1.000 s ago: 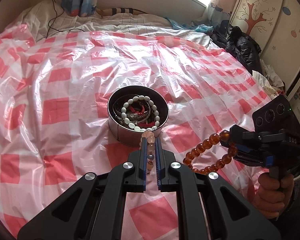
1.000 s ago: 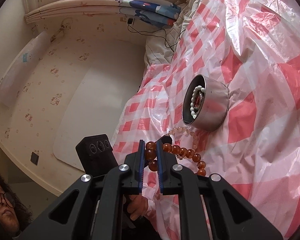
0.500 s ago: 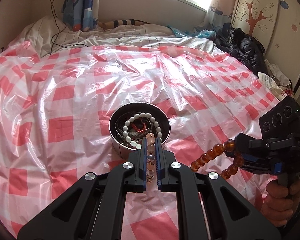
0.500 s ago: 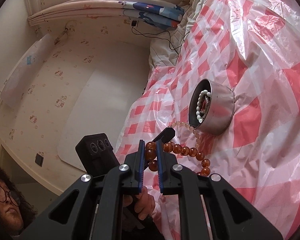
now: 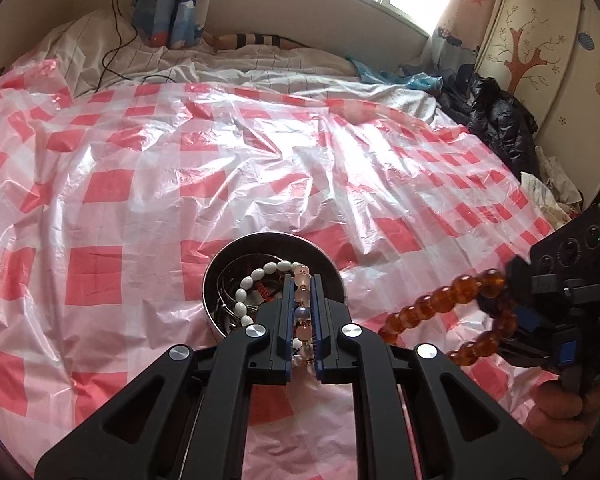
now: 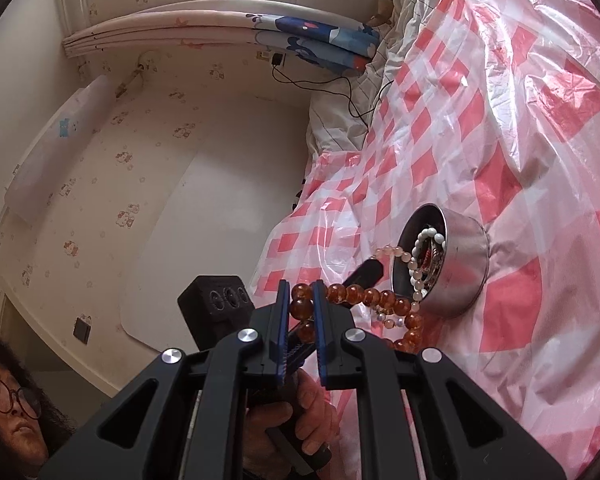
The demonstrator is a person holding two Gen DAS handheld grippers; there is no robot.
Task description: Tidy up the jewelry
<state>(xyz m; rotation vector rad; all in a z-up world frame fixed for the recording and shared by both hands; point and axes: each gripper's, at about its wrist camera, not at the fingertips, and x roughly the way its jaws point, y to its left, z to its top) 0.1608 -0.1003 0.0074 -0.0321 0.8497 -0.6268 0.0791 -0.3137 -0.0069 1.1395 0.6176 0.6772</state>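
Observation:
A round metal tin (image 5: 216, 280) (image 6: 466, 248) sits on the pink checked plastic sheet (image 5: 180, 184); inside lie a white bead bracelet (image 5: 256, 276) (image 6: 420, 248), red beads and thin bangles. My left gripper (image 5: 302, 286) is shut on a pale pink bead bracelet (image 5: 302, 276) (image 6: 392, 254), held over the tin's near rim. To the right, my right gripper (image 6: 302, 300) (image 5: 516, 304) is shut on an amber bead bracelet (image 6: 364, 296) (image 5: 440, 300) that loops in the air beside the tin.
The sheet covers a bed with white bedding (image 5: 260, 68) at the far end. Dark clothes (image 5: 496, 120) and a wardrobe (image 5: 540, 40) lie at the right. A black cable (image 5: 112, 52) trails over the bedding. A person (image 6: 8, 412) and a hand (image 6: 300, 412) appear at lower left.
My left gripper moved forward with the pink bracelet, from short of the tin to over its near rim. The right gripper with the amber bracelet shifted slightly nearer the tin.

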